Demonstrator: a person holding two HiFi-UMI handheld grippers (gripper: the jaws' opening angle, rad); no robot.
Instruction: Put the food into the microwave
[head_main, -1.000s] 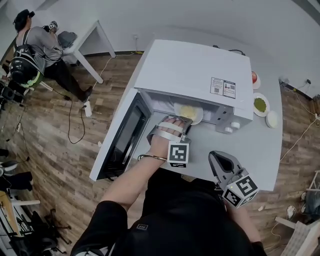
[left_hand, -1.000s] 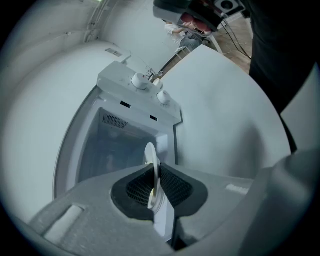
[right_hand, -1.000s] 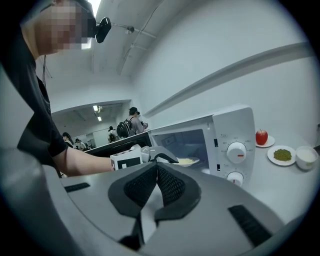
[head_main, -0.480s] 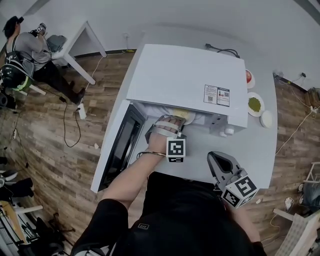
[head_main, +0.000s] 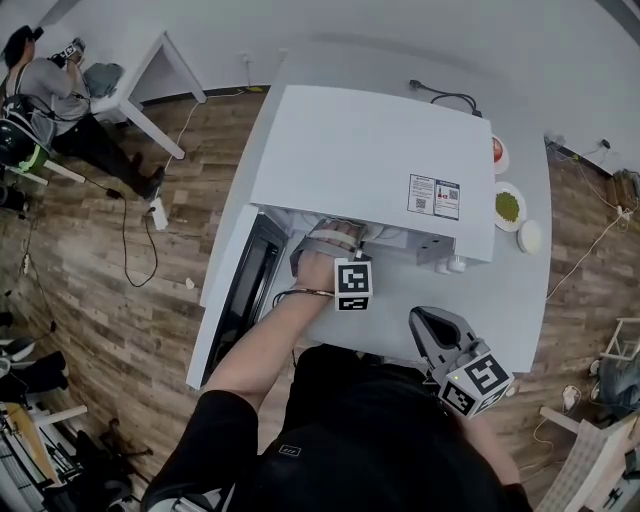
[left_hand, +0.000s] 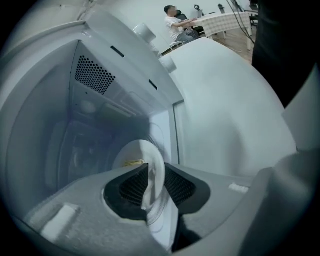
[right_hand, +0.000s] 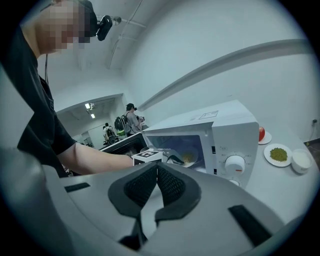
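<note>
**Plate set-down inside the microwave: release in hand**

Head view: The microwave (head_main: 370, 160) stands on the white table (head_main: 500, 300), its door (head_main: 240, 295) swung wide on its left side. The left gripper (head_main: 338, 236) reaches into the cavity mouth, under the microwave's top front edge. The plate cannot be seen from here. The right gripper (head_main: 428, 325) hangs in front of the microwave's control side, well clear of it.

Left gripper view: The plate (left_hand: 145, 155), carrying yellow food (left_hand: 131, 162), is inside the microwave. Its near rim stands between the jaws, which have just been opening. The pads appear slack on either side of the rim, so the plate reads as let go.

Right gripper view: The jaws are pressed together on nothing and face the microwave's front.

Assessment: The step in hand is the release. To do it well, the jaws should spread fully clear of the rim before any pull-back. The withdrawal should then run straight out of the microwave, so the plate is not dragged towards the sill. The door is not yet shut.
</note>
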